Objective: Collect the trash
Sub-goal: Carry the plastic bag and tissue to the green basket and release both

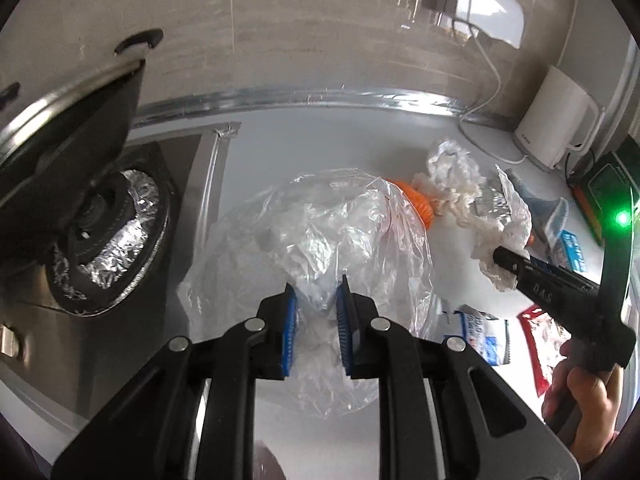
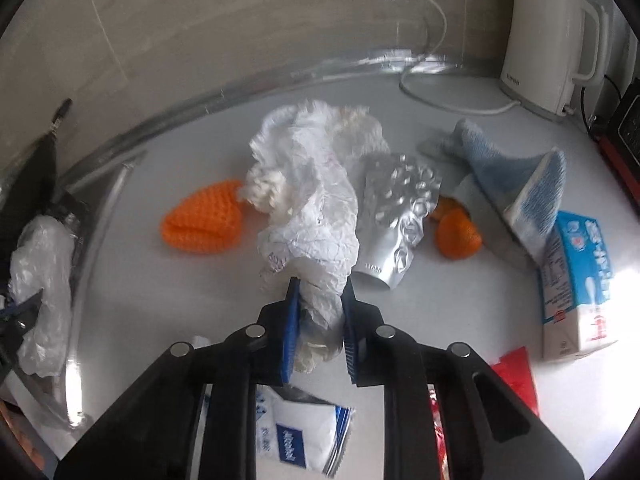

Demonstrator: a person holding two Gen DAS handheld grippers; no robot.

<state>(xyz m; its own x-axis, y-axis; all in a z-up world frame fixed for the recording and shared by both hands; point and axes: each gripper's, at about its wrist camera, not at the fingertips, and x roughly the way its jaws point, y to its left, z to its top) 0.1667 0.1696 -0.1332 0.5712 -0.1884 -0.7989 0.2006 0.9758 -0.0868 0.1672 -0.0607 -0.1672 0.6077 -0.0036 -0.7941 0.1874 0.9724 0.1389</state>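
- My left tongs (image 1: pixel 316 316) are clamped on a clear plastic bag (image 1: pixel 320 240). The bag billows out over the white counter (image 1: pixel 320 140), just right of the stove burner (image 1: pixel 104 232) with foil around it.
- My right tongs (image 2: pixel 320 312) have just been closing, and the blue pads (image 2: pixel 291 320) now press on a crumpled white paper wad (image 2: pixel 308 216). The wad runs from the tongs up toward the far side.
- An orange knit thing (image 2: pixel 202 224) lies on the counter, just left of the wad.
- A silver foil pouch (image 2: pixel 394 216) lies just right of the wad, and orange peel (image 2: pixel 456 236) is right of that.
- A blue cloth (image 2: pixel 512 172) leans on a blue and white carton (image 2: pixel 576 280) at the right.
- A white packet (image 2: pixel 296 428) and a red wrapper (image 2: pixel 516 376) lie near, under my right tongs.
- A white kettle (image 2: pixel 548 36) stands far right.
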